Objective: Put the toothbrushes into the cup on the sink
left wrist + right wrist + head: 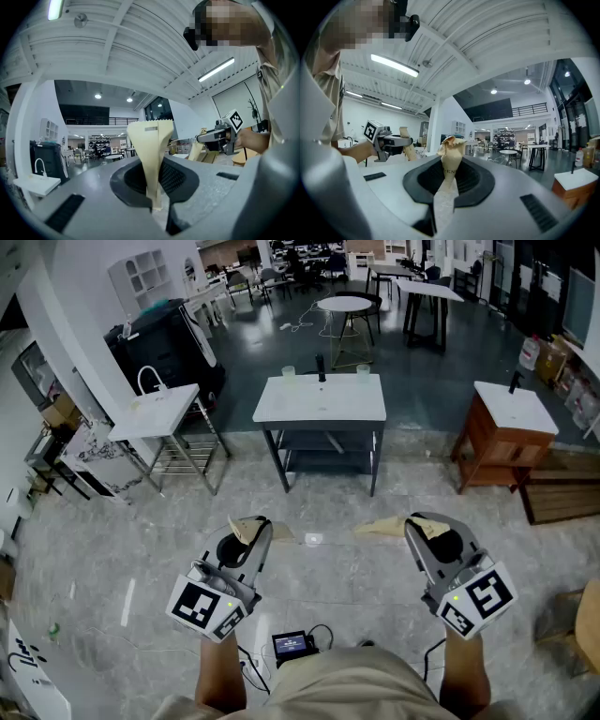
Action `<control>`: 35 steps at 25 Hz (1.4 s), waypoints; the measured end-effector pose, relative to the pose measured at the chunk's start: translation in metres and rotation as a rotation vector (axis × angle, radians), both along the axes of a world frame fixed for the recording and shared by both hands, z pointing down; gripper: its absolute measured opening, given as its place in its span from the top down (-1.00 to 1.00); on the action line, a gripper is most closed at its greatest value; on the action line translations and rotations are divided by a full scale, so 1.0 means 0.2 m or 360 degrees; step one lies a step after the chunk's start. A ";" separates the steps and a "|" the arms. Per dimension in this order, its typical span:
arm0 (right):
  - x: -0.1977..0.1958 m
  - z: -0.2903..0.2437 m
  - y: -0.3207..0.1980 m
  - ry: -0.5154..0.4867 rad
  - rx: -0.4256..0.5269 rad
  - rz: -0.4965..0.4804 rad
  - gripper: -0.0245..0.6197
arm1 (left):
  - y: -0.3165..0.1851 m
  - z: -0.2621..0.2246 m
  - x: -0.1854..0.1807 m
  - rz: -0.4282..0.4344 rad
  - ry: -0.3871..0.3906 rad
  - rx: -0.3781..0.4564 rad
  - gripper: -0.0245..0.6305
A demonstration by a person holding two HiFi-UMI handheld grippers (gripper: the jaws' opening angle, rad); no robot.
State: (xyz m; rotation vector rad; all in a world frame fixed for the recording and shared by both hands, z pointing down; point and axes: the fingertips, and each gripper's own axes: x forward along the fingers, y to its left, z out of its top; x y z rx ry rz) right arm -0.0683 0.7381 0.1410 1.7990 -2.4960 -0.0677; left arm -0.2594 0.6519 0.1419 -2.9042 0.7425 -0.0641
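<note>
While the left gripper and right gripper hang closed and empty, the sink stands well ahead.

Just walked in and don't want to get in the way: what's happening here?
A person stands on the open floor, a gripper in each hand. The left gripper and right gripper are held level in front, jaws together with nothing between them. A sink table with cups on it stands some way ahead. Nothing is being handled yet.

grey hand-held grippers, black-white marker cubes
</note>
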 end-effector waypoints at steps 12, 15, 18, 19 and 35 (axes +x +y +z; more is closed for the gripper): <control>0.04 0.05 -0.01 -0.0024 -0.0018 0.0014 0.80 | -0.03 0.06 0.04 0.0010 -0.0013 -0.0010 0.83; 0.04 0.05 -0.02 -0.0045 -0.0012 0.0027 0.80 | -0.04 0.06 0.02 0.0007 -0.0009 -0.0013 0.83; 0.03 0.05 -0.03 -0.0064 -0.0013 0.0039 0.80 | -0.05 0.07 0.01 0.0007 -0.0013 -0.0019 0.83; 0.02 0.04 -0.04 -0.0068 -0.0016 0.0040 0.80 | -0.06 0.06 -0.01 0.0006 -0.0014 -0.0021 0.83; -0.46 0.06 -0.47 -0.0041 -0.0052 0.0099 0.80 | -0.50 0.09 -0.69 -0.0077 0.0040 -0.0036 0.83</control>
